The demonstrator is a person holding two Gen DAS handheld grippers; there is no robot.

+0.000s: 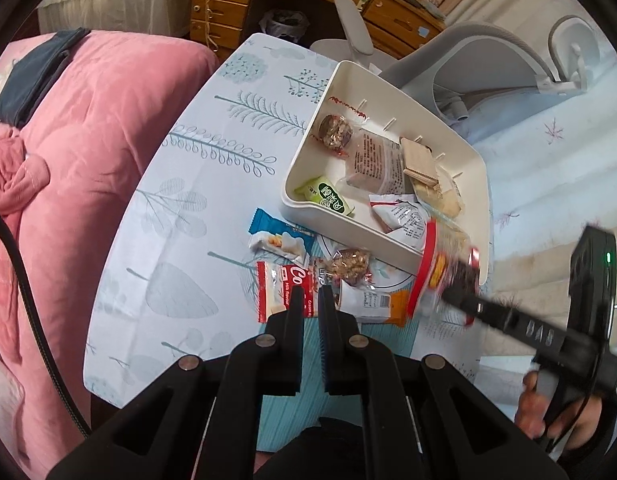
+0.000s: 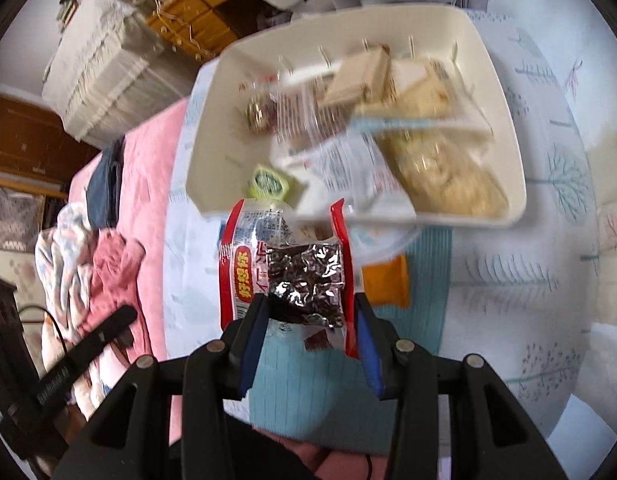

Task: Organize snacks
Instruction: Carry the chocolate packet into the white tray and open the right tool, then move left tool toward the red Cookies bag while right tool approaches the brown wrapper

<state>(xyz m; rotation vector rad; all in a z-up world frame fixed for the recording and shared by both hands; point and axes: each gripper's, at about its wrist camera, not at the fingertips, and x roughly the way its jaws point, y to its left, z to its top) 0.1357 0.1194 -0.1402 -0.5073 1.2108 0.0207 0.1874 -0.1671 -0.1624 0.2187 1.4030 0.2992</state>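
Note:
A white bin [image 1: 388, 240] [image 2: 212, 112] on the table holds several wrapped snacks: a green packet [image 1: 326, 196] [image 2: 268, 182], wafers [image 1: 418, 162] [image 2: 360, 76] and a nut bar [image 1: 334, 130]. My right gripper [image 2: 310, 308] is shut on a red-edged clear snack packet [image 2: 304, 272] with a dark filling, held just in front of the bin's near wall; it also shows blurred in the left wrist view [image 1: 440, 272]. My left gripper [image 1: 310, 294] is nearly closed and empty, above a red-and-white wafer pack [image 1: 282, 288]. Loose snacks lie near it: a blue-and-white pack [image 1: 276, 236], a nut bar [image 1: 348, 266] and an orange-and-white pack [image 1: 372, 304].
The table has a pale leaf-print cloth [image 1: 180, 216] and a teal mat [image 2: 412, 320]. A pink quilted bed [image 1: 80, 152] lies to the left. A grey chair [image 1: 480, 76] and a wooden desk [image 1: 228, 4] stand behind the table.

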